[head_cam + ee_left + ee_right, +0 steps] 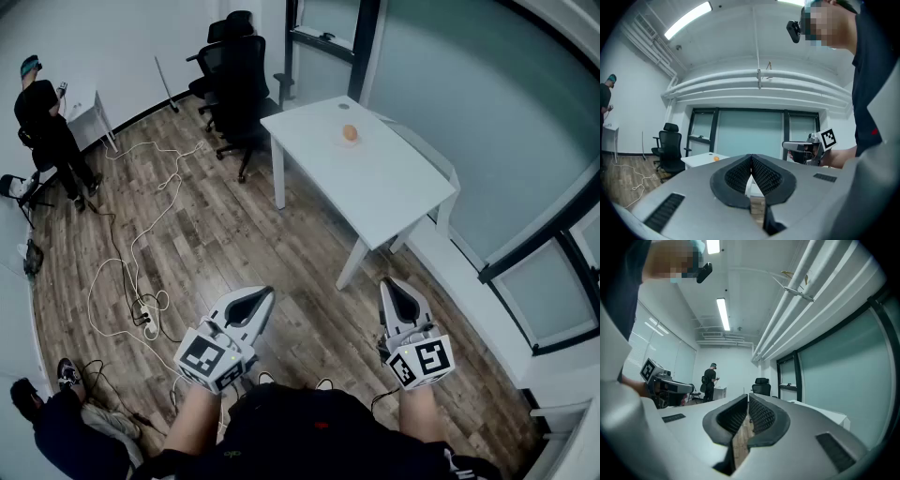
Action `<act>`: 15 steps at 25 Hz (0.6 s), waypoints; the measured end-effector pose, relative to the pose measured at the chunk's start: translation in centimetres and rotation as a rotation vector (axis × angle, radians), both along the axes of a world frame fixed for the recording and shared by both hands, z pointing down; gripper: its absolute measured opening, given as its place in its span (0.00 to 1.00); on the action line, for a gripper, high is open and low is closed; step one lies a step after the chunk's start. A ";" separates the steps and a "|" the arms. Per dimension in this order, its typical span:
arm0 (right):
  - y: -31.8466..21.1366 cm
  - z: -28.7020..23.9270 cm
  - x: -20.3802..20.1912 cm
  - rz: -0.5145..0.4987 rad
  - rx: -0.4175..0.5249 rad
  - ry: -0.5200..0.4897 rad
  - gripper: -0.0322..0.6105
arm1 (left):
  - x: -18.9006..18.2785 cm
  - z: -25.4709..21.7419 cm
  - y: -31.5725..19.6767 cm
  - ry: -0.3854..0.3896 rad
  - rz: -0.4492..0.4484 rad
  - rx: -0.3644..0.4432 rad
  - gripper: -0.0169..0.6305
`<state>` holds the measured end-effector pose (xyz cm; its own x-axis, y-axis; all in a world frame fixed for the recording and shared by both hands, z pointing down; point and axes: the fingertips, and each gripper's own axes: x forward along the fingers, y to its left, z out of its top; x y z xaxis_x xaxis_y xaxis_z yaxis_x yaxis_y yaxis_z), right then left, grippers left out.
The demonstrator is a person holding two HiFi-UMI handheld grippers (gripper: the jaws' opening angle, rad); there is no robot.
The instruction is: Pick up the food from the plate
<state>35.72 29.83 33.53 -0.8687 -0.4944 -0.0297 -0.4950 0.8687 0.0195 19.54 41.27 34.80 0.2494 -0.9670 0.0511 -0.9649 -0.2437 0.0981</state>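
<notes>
My left tool (262,293) and right tool (388,285) were both shut, empty. Orange food (350,133) sat well ahead of them on the white worktop (398,192). Arriving unopened, I could've shoved it away.

Grey tools, dark top.
My left tool (265,294) and right tool (387,282) have pale grey shells, black ribbed pads (765,176) and black-and-white marker cubes (208,357); my top (300,433) is black.
</notes>
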 end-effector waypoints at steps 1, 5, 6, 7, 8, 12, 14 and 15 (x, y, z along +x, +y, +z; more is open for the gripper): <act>0.2 0.0 -0.3 -0.003 0.001 0.001 0.10 | -0.2 0.0 0.2 -0.002 0.002 0.003 0.06; 1.0 0.0 -1.4 -0.017 0.004 0.009 0.10 | -1.0 0.2 1.0 0.003 -0.005 0.000 0.06; 1.1 0.1 -1.6 -0.023 0.006 0.012 0.10 | -1.1 0.3 1.1 0.006 -0.009 -0.003 0.06; 1.2 0.1 -1.9 -0.028 0.008 0.015 0.10 | -1.3 0.4 1.3 0.009 -0.012 -0.004 0.06; 1.3 0.1 -2.2 -0.033 0.010 0.018 0.10 | -1.4 0.4 1.4 0.010 -0.012 -0.002 0.06; 2.0 -0.1 -3.5 -0.050 0.020 0.019 0.10 | -2.5 0.3 1.9 0.016 -0.024 -0.002 0.06; 2.4 -0.1 -4.2 -0.059 0.024 0.016 0.10 | -3.2 0.4 2.2 0.016 -0.032 -0.001 0.06; 2.5 0.0 -4.6 -0.063 0.024 0.015 0.10 | -3.5 0.5 2.4 0.014 -0.030 0.004 0.06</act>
<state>31.15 32.33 33.49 -0.8985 -0.4381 -0.0274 -0.4390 0.8973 0.0473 16.03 43.65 35.27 0.2212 -0.9742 0.0438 -0.9703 -0.2154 0.1103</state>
